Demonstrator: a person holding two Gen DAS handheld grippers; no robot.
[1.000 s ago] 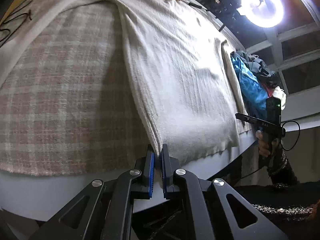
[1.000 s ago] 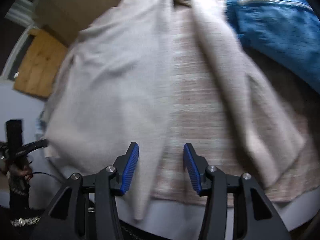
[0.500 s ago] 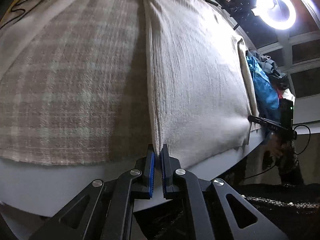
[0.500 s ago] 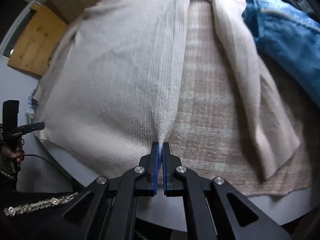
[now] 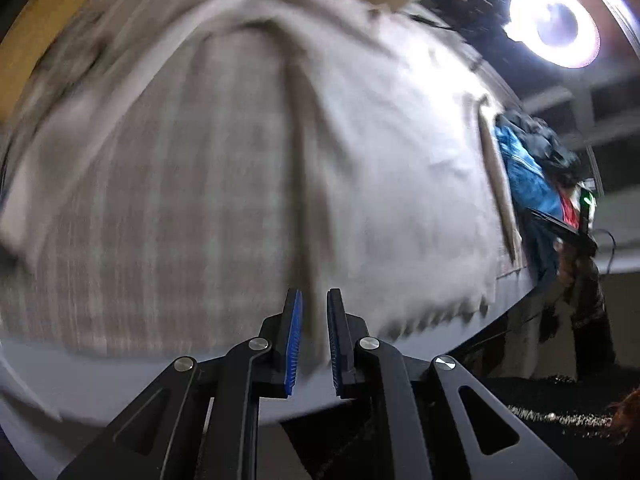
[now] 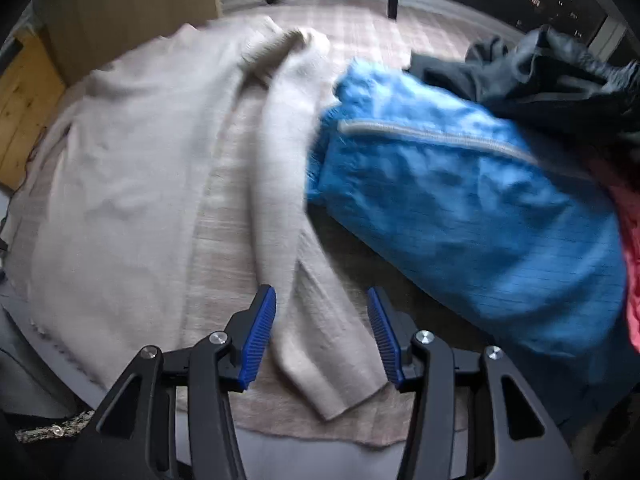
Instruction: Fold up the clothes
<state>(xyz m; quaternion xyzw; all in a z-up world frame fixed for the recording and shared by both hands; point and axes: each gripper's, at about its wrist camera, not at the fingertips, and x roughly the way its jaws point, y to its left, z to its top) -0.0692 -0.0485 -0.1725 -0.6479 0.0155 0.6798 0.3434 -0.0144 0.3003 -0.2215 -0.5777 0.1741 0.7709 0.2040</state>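
Note:
A cream knit sweater (image 5: 400, 160) lies spread on a plaid cloth (image 5: 160, 200) that covers the table. My left gripper (image 5: 314, 296) is at the sweater's near hem, its jaws opening to a narrow gap; the folded side edge runs down towards that gap, and the blur hides whether the pads touch it. In the right wrist view the sweater's body (image 6: 120, 184) lies at the left and its sleeve (image 6: 280, 200) runs down the middle. My right gripper (image 6: 322, 296) hovers over the sleeve's cuff end with its jaws opening wide and nothing gripped.
A blue jacket (image 6: 460, 200) lies just right of the sleeve, with a dark garment (image 6: 540, 76) and something red (image 6: 632, 240) behind it. The table's grey edge (image 5: 120, 380) is near the left gripper. A ring light (image 5: 560, 28) glares at top right. A hand holds the other gripper (image 5: 576, 232).
Both grippers were shut on the sweater's lower corners half a second ago. Both have since let go; the right one has swung right over the sleeve, and the left view has shifted and blurred.

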